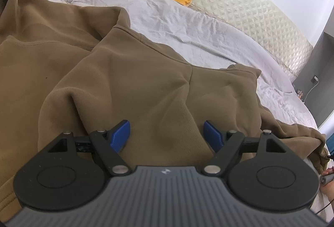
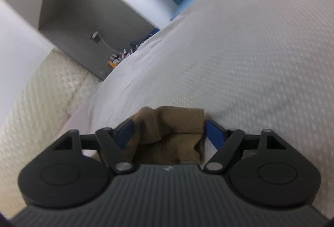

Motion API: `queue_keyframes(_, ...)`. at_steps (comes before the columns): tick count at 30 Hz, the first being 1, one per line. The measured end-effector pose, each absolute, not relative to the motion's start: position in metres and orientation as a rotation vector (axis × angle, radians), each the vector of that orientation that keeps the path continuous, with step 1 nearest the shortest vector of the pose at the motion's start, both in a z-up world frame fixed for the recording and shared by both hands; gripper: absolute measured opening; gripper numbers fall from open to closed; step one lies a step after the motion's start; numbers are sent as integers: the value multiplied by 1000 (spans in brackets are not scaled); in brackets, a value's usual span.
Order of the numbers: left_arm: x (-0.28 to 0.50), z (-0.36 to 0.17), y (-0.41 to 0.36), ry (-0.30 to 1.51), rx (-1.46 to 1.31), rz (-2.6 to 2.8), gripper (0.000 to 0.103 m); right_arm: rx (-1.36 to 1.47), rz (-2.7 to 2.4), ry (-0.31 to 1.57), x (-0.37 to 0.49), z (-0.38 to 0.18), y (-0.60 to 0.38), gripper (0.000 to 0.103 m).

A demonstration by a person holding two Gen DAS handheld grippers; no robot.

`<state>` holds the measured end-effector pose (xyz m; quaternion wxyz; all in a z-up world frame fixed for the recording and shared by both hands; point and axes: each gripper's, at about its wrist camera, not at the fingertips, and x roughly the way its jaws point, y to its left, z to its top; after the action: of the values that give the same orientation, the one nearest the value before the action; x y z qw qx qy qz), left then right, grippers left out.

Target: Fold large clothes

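— While the brown sweatshirt [image 1: 125, 81] fills the left view's centre, why's the left gripper [image 1: 167, 135] released above it?
— Probably waiting; the right gripper [image 2: 168, 133] straddles bunched cuff fabric [image 2: 167, 135] at lower centre, unclenched.

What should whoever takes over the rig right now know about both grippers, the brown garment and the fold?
Left gripper: open, above the brown garment, gripping nothing.
Right gripper: wide, a bunched edge of the same brown cloth between its fingers; a firm grip is unclear.
Garment: spread rumpled across the bed, one part hanging over the near edge.
Done: no neat fold visible.
Left: flatten it, fold sleeves and body in.
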<state>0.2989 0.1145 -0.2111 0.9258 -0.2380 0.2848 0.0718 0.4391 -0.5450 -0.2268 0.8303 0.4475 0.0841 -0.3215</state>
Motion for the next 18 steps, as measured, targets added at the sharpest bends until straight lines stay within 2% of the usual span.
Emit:
queue_keyframes(3, 300, -211, 115, 584, -487, 148, 82, 945, -625, 199, 450, -234, -552, 77)
queue_keyframes(6, 300, -211, 115, 585, -486, 149, 82, 913, -549, 246, 461, -235, -553, 67)
queue_keyframes(8, 299, -211, 114, 584, -485, 151, 82, 889, -498, 285, 464, -234, -550, 47)
queue_keyframes(9, 300, -211, 114, 584, -485, 152, 82, 869, -490, 304, 467, -233, -548, 41)
queue_keyframes(10, 300, -211, 114, 584, -486, 153, 82, 851, -477, 316, 469, -232, -545, 22)
queue_keyframes(12, 301, -211, 114, 584, -486, 156, 82, 818, -483, 322, 465, -226, -538, 20)
queue_keyframes(13, 301, -211, 114, 584, -485, 158, 82, 799, -481, 317, 463, -222, -534, 16)
queue_keyframes(14, 302, -211, 114, 585, -483, 161, 82, 780, -475, 314, 462, -218, -530, 6)
queue_keyframes(18, 300, -210, 112, 585, -471, 168, 82, 748, -479, 271, 449, -190, -524, 6)
